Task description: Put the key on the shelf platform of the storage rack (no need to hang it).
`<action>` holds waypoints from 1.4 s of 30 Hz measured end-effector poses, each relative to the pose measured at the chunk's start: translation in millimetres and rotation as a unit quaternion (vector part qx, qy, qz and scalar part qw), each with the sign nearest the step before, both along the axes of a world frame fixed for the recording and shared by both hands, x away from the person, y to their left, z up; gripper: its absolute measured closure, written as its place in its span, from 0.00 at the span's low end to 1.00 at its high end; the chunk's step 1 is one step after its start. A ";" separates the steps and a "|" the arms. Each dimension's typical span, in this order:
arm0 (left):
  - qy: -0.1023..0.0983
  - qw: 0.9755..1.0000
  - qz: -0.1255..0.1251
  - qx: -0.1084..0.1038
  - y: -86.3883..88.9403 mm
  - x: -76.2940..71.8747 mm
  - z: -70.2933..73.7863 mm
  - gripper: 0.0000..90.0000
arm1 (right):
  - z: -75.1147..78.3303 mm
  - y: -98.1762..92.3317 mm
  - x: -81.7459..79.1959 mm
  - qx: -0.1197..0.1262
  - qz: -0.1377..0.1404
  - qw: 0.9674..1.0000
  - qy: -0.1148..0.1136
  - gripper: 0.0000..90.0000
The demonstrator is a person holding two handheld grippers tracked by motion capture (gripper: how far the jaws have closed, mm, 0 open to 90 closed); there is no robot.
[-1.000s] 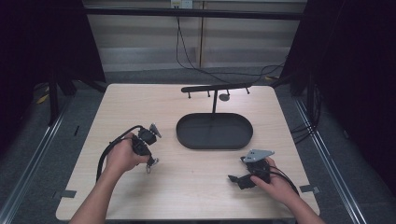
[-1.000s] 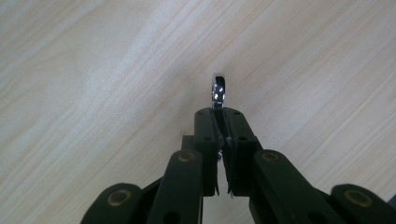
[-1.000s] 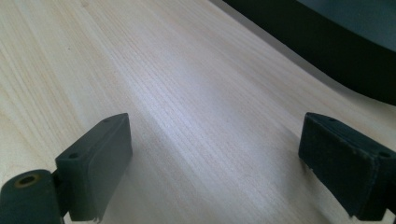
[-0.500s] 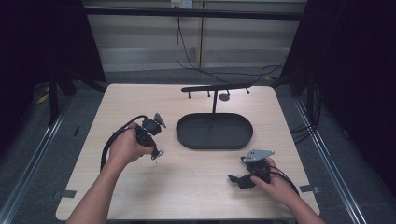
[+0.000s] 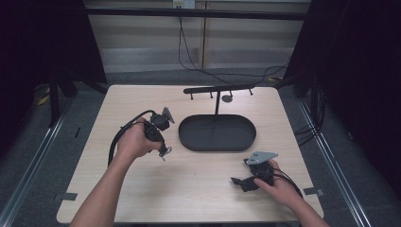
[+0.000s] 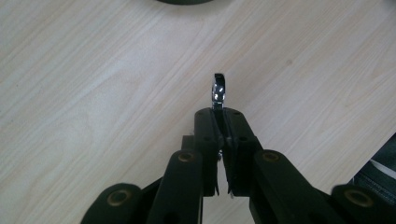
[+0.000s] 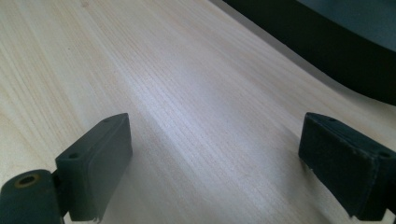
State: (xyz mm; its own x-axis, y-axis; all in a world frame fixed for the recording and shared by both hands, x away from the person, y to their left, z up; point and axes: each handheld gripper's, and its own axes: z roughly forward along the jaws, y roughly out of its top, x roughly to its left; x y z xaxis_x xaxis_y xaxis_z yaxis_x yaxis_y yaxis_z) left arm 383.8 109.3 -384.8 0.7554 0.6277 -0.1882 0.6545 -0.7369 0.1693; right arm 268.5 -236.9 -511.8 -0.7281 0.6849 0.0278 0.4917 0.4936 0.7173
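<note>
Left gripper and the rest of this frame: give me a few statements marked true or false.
1. The left gripper is shut on a small shiny metal piece. True.
2. The right gripper is shut. False: its jaws stand wide apart with bare table between them.
3. The tray is oval and dark. True.
4. The metal piece lies in the tray. False: it is held in the left gripper over the table.
5. A bar with small hooks stands over the tray's far side. True.
</note>
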 end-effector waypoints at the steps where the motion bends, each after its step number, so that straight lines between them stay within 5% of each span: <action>1: -0.001 1.000 0.000 0.000 -1.0 0.7 0.7 0.95 | 0.1 0.0 -0.1 0.000 -0.001 1.000 0.000 0.10; 42: -0.009 1.000 -0.021 -0.018 -60.2 29.0 17.5 0.95 | 0.0 0.0 0.2 0.000 0.000 1.000 -0.001 0.10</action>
State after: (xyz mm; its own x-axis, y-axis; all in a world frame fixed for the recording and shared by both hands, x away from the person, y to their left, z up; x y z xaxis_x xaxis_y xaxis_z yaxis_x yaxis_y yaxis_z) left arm 412.8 49.1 -367.3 0.7840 0.5885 -0.1975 0.6202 -0.7564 0.2077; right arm 268.7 -236.9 -511.8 -0.7279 0.6851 0.0268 0.4904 0.4929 0.7187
